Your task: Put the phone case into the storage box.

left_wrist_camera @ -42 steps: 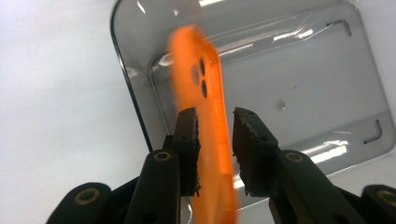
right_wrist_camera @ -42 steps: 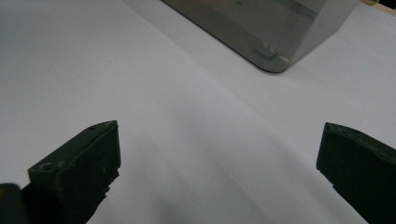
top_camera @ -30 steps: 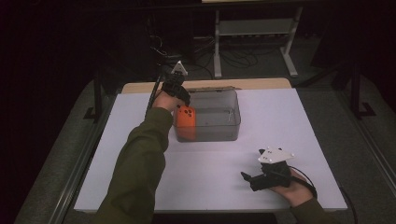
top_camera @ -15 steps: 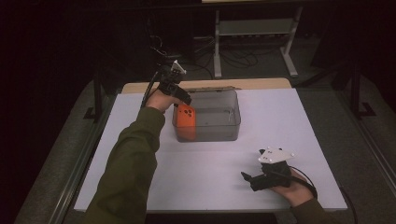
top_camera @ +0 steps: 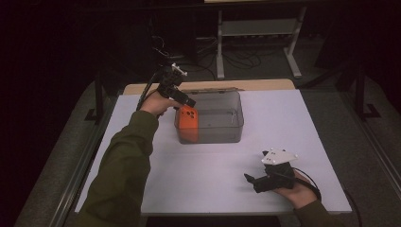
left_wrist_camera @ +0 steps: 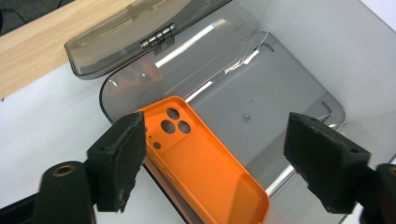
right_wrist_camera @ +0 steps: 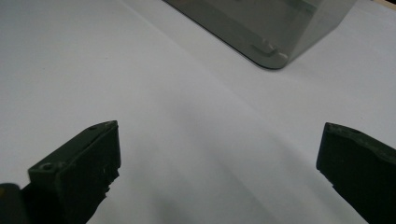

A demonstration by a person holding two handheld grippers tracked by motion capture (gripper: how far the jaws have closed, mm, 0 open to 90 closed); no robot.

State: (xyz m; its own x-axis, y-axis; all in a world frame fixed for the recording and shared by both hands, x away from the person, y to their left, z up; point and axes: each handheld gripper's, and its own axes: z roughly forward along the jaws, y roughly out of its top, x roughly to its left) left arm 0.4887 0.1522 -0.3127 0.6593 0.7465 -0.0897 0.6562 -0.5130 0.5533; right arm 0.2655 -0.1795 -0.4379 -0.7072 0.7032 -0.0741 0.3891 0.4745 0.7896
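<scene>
An orange phone case [top_camera: 187, 124] leans on its edge against the left wall inside a clear grey plastic box [top_camera: 222, 137]. My left gripper [top_camera: 187, 101] hovers just over that end of the box. In the left gripper view its jaws have just been opening. The case [left_wrist_camera: 201, 163] lies below and between the black pads [left_wrist_camera: 121, 158], which stand apart from it. The right gripper [top_camera: 249, 179] rests on the white mat at the front right, open, its pads [right_wrist_camera: 84, 163] wide with bare mat between them.
The box's hinged lid [left_wrist_camera: 140, 28] lies folded back behind the box [left_wrist_camera: 280, 79]. A white mat [top_camera: 213, 189] covers the table, with a wooden strip [top_camera: 265, 84] along the far edge. A metal stand [top_camera: 255, 28] and cables sit on the dark floor beyond.
The left gripper has tipped slightly over the box's left end. The orange case stays leaning inside the box. The right hand has kept still.
</scene>
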